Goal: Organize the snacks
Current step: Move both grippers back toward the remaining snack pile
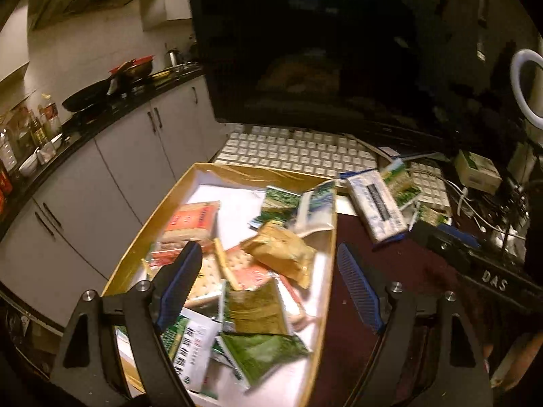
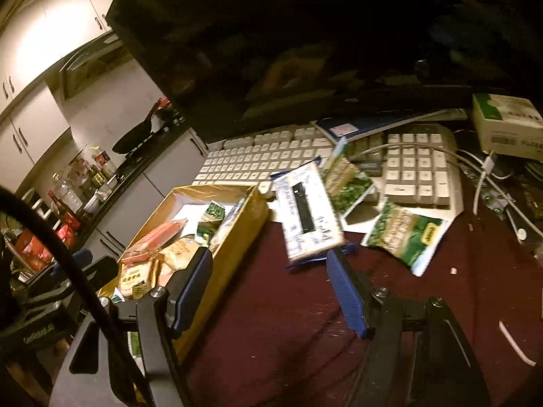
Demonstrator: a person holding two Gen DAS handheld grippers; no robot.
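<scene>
Two grippers hang over a cluttered desk, both with jaws spread wide and nothing between the blue pads. The left gripper (image 1: 268, 261) is above a shallow gold box (image 1: 331, 271) with a white floor, one finger over the heap inside and the other over the dark red mat (image 1: 400, 271) just outside the box wall. The box holds a jumble of snacks: a red cracker pack (image 1: 193, 220), a tan pouch (image 1: 281, 251), green packets (image 1: 261, 352) and a white sachet (image 1: 197, 346). The right gripper (image 2: 268, 261) is over the mat (image 2: 271, 305) beside the box (image 2: 237, 234), its left finger crossing the box's near wall. Still outside the box, a white and blue pack (image 2: 307, 213) lies partly on the mat, partly on the white keyboard (image 2: 271, 156); a green packet (image 2: 349, 179) rests on the keys beside it, and another green packet (image 2: 404, 234) lies off the keyboard's front edge. A dark monitor (image 2: 305, 34) stands behind the keyboard, with a small carton (image 2: 509, 125) and cables (image 2: 482, 169) to the right
</scene>
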